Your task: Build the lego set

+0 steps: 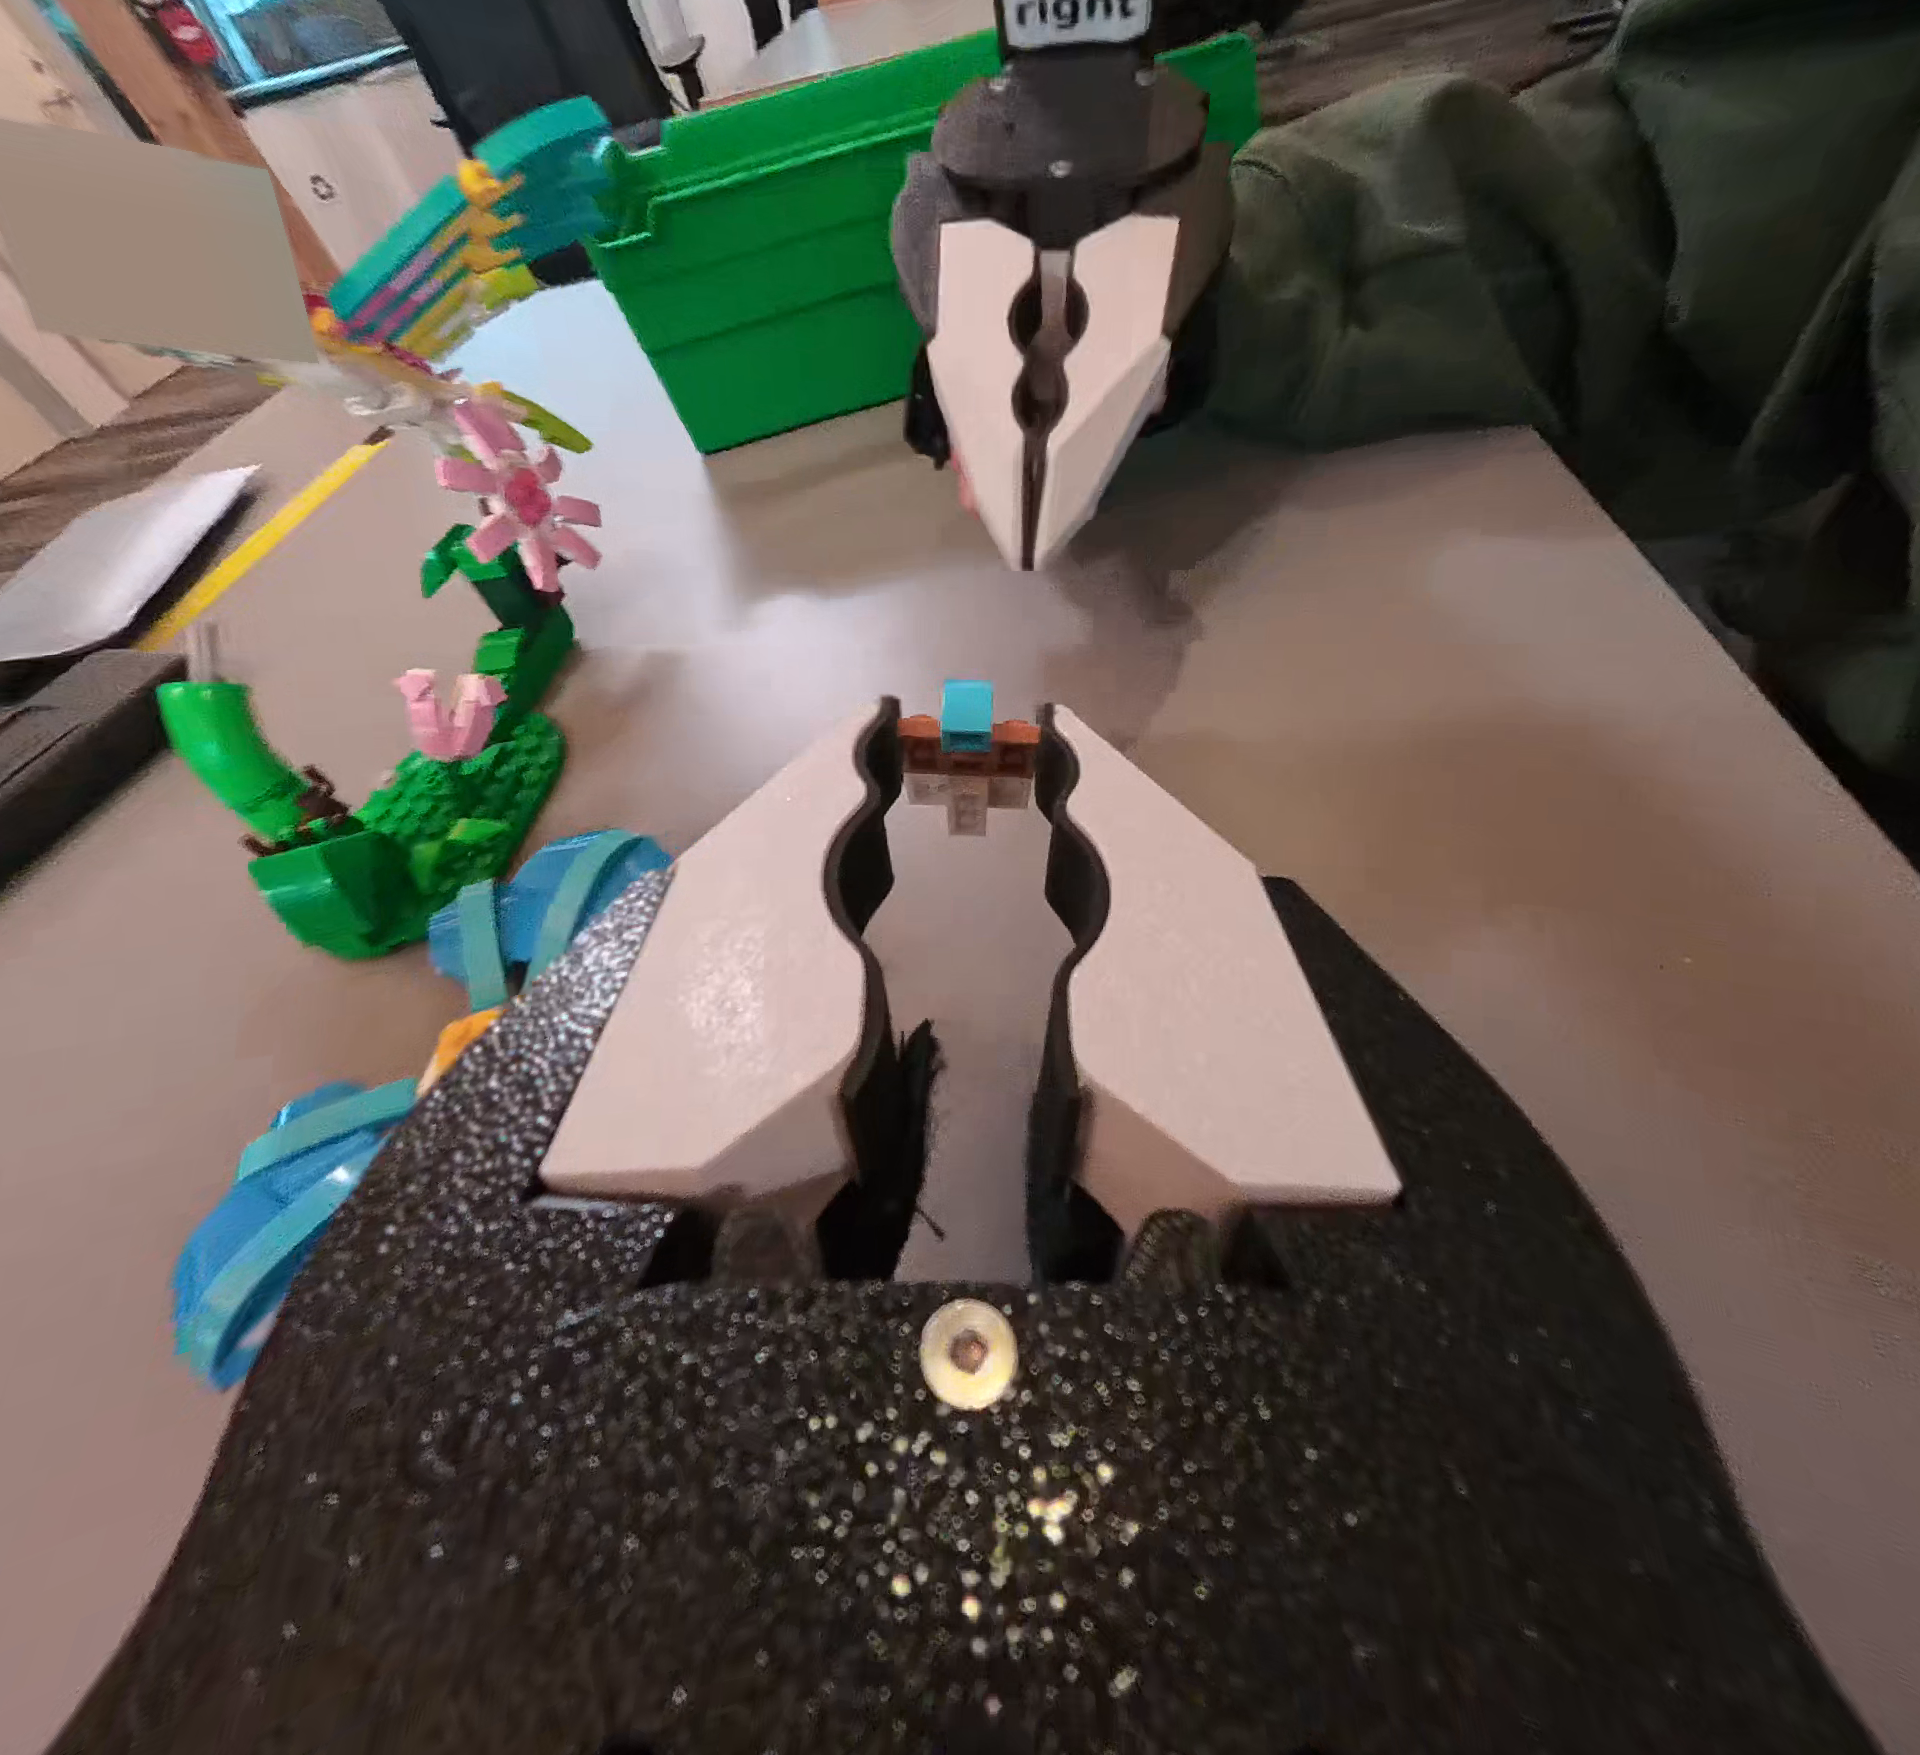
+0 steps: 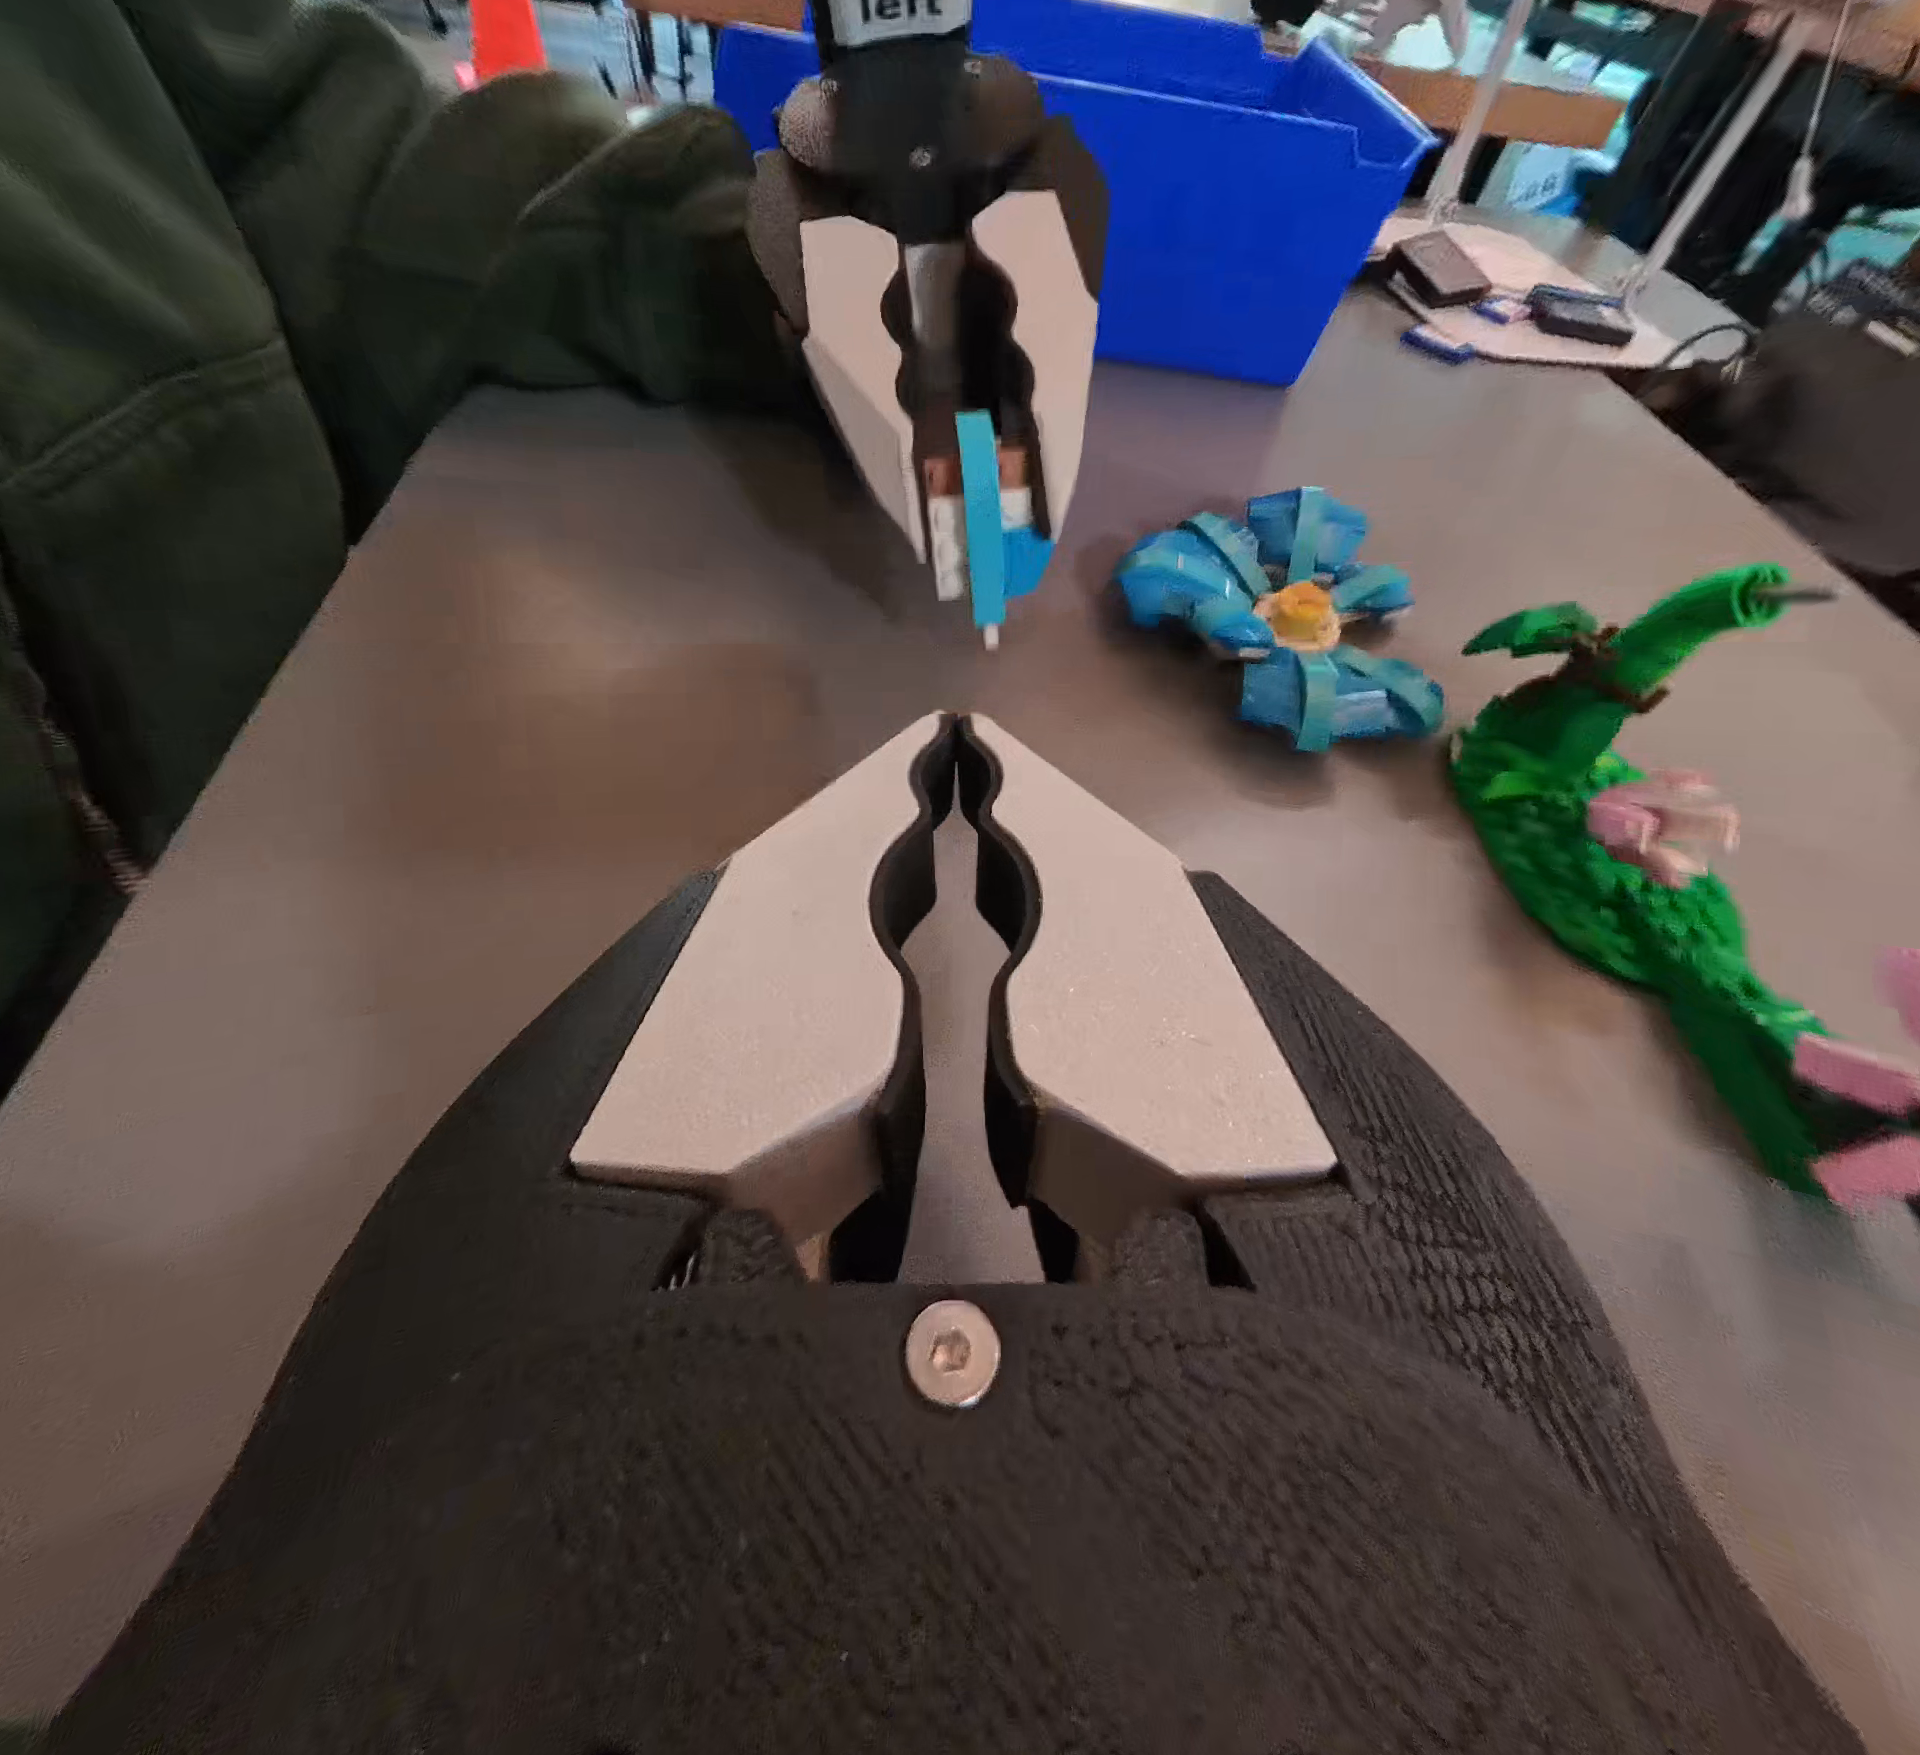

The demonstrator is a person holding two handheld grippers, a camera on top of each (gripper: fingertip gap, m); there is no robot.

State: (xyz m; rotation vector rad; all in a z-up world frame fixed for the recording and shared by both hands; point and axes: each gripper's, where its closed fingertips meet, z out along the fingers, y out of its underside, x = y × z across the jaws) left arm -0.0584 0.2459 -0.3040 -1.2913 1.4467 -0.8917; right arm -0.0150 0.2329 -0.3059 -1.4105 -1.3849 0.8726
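Note:
My left gripper (image 1: 966,739) is shut on a small brick piece (image 1: 966,749) of brown, blue and white parts, held at its fingertips above the grey table (image 1: 1351,770). The same piece shows in the right wrist view (image 2: 982,521), with a long light-blue strip pointing down. My right gripper (image 2: 956,723) is shut and empty, facing the left one across the table; it also shows in the left wrist view (image 1: 1027,552). A blue brick flower (image 2: 1288,614) with a yellow centre lies on the table right of the left gripper. A green brick plant (image 1: 416,770) with pink flowers stands beside it.
A green bin (image 1: 790,271) stands at the far side in the left wrist view. A blue bin (image 2: 1226,199) stands behind the left gripper in the right wrist view. A person's dark green sleeve (image 2: 156,303) lies along the table edge. Small devices (image 2: 1558,313) lie on a far table. The grippers' ends are close to 6 centimetres from one another. The left tips stand about 12 centimetres off the blue brick flower (image 2: 1288,614).

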